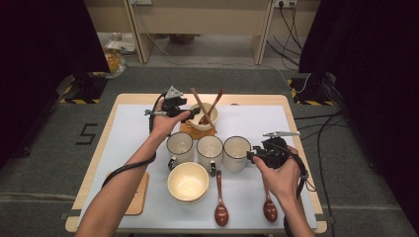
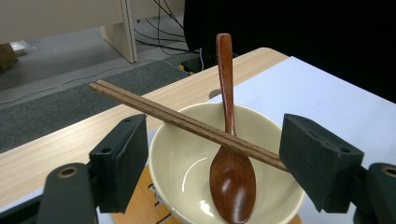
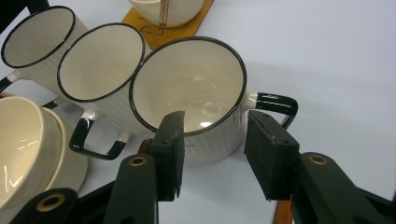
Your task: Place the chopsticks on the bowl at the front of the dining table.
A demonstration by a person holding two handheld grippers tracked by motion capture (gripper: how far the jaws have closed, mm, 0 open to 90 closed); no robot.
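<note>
A small cream bowl [image 1: 205, 118] [image 2: 187, 158] stands on a wooden coaster [image 1: 197, 132] at the back of the white mat. A brown wooden spoon [image 2: 231, 177] rests in it, and a pair of chopsticks [image 2: 187, 122] lies across its rim. My left gripper [image 1: 188, 112] [image 2: 210, 163] is open, its jaws on either side of the bowl. Three white mugs with black rims stand in a row mid-table. My right gripper [image 1: 249, 155] [image 3: 219, 154] is open beside the rightmost mug [image 1: 236, 150] [image 3: 191, 88], its jaws straddling the near wall next to the black handle [image 3: 275, 102].
A larger cream bowl [image 1: 188, 181] [image 3: 23, 144] sits in front of the mugs. Two brown spoons [image 1: 221, 207] [image 1: 270, 207] lie near the front edge. A second wooden coaster [image 1: 139, 195] lies at the front left. The wooden table [image 1: 247, 98] edges the mat.
</note>
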